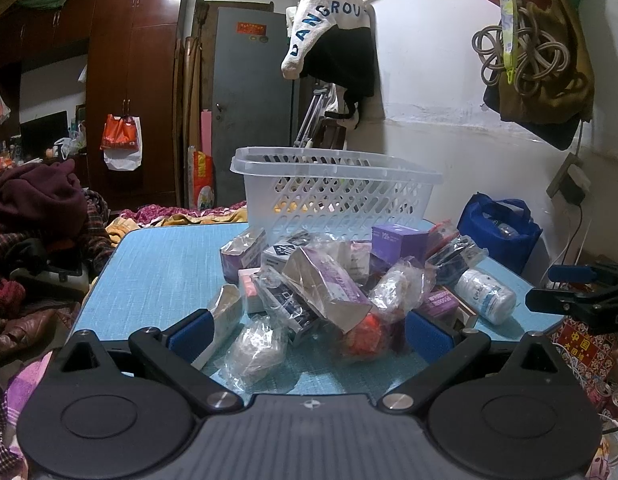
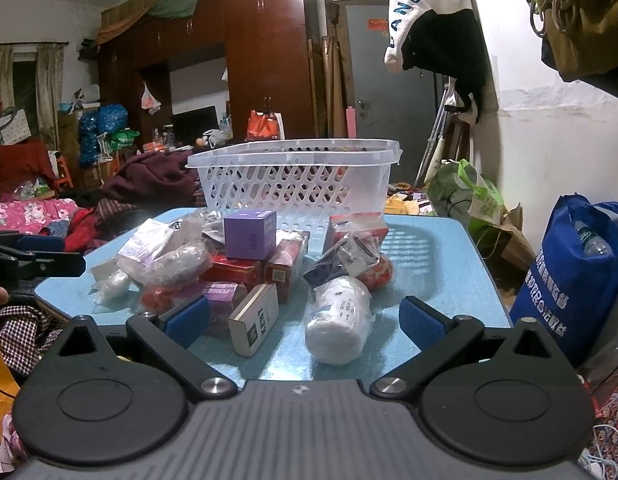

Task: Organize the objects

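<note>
Left wrist view: left gripper (image 1: 305,332), fingers spread wide, nothing between them, held low at the near edge of the blue table (image 1: 161,264). Its blue pads flank the near side of a pile of small packaged goods. Nearest item: a clear crumpled bag (image 1: 257,344) lying flat between the pads. Behind it, a long purple-and-white carton in plastic wrap (image 1: 329,288), long axis running from far left down to near right, its open end towards the camera. To the right, a white bottle (image 1: 485,296) lies on its side, long axis pointing far-left to near-right. A purple cube box (image 1: 399,240) sits high at the back of the pile. Behind the pile stands a white slotted basket (image 1: 333,188), upright, long side roughly across the view.

Right wrist view: right gripper (image 2: 305,320), fingers likewise wide apart and empty, at the table's near edge. Between the pads: a cream box marked KENT (image 2: 255,320), standing tilted, and a white bottle in a plastic bag (image 2: 337,316), long axis pointing away from the camera. Red cartons (image 2: 237,272) lie beneath the purple cube box. A blue tote bag (image 2: 573,280) stands beside the table on the right.
</note>
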Demonstrator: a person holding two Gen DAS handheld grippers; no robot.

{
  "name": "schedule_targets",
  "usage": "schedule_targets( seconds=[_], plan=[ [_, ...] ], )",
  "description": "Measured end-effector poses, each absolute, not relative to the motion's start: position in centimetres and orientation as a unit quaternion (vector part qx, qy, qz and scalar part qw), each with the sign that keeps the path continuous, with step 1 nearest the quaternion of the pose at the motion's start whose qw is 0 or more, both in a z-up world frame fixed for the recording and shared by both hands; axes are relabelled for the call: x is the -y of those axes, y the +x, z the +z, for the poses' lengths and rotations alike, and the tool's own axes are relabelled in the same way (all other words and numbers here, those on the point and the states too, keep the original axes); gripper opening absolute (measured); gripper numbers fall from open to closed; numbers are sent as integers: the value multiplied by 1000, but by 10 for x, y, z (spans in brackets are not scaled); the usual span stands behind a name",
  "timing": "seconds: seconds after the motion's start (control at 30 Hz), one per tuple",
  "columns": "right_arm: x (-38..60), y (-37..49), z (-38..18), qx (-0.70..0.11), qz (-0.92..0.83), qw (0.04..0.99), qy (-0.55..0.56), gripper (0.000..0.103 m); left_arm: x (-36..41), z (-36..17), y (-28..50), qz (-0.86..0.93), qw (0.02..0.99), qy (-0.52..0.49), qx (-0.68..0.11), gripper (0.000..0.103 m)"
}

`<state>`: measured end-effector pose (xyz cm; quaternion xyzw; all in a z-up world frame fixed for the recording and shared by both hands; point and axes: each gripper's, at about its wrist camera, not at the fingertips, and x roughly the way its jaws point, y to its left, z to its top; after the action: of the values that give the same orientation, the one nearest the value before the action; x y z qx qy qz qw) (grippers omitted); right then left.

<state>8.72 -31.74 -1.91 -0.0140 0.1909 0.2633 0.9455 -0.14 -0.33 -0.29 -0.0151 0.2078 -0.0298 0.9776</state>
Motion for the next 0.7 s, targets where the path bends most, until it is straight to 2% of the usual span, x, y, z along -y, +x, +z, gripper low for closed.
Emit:
schedule_targets(
  seconds=[0.3,0.5,0.63,0.7],
  plan=[
    [319,88,-20,-184,266,946,-9,103,1,-5,-2,-31,980,-16,-194,103],
    [318,80,-21,-117,235,964,-45,103,-10,-1,-6,16,989,-5,-145,103],
    [330,92,-25,-138,244,960,-4,103,-34,-13,-4,18,989,-5,-144,102],
    [337,98,-31,-151,249,957,14,103,-43,-23,-2,5,988,-11,-156,99]
  ],
)
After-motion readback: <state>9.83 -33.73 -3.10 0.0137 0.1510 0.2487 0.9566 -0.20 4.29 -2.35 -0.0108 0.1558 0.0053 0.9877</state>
